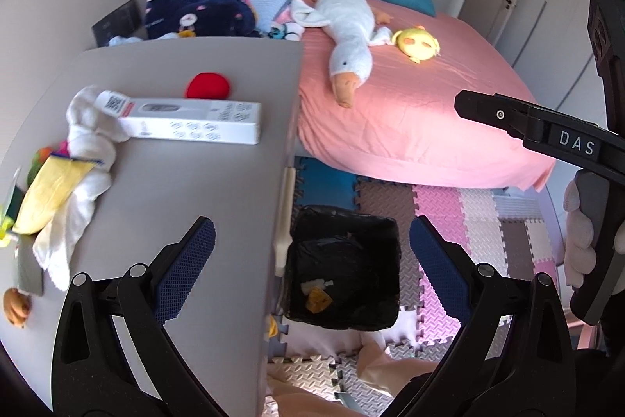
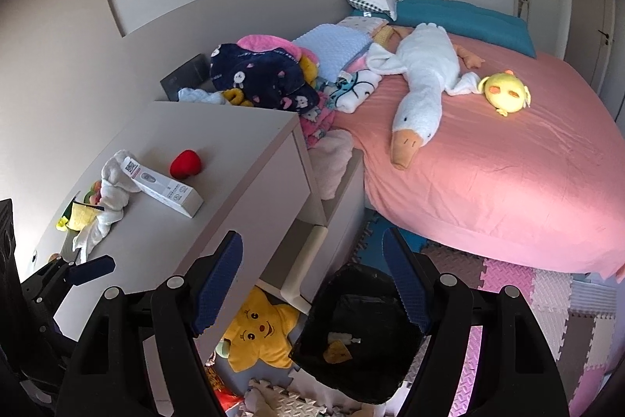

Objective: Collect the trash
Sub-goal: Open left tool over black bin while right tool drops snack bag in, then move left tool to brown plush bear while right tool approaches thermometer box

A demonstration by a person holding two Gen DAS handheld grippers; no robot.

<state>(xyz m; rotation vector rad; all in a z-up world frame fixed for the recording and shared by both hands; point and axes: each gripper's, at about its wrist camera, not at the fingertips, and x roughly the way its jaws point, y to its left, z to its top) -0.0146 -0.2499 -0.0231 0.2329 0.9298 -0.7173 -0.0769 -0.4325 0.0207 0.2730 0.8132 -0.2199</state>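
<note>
A: What looks like trash on the grey cabinet top (image 1: 164,190)?

B: At its left edge, a crumpled yellow paper wrapper (image 1: 50,194) lying on a white cloth (image 1: 84,159). I'd judge it light, soft, crushable; pinch its free middle fold.

A: Further right?

B: A long white cardboard box (image 1: 187,123), stiff, best gripped across its narrow sides. The black-lined bin (image 1: 343,268) stands on the floor beside the cabinet.

A: Jaws?

B: Left gripper (image 1: 312,268) and right gripper (image 2: 312,284) both gape, empty.

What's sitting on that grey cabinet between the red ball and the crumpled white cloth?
A long white box lies between the red ball and the white cloth, one end resting on the cloth. Both wrist views show it on the cabinet top.
</note>
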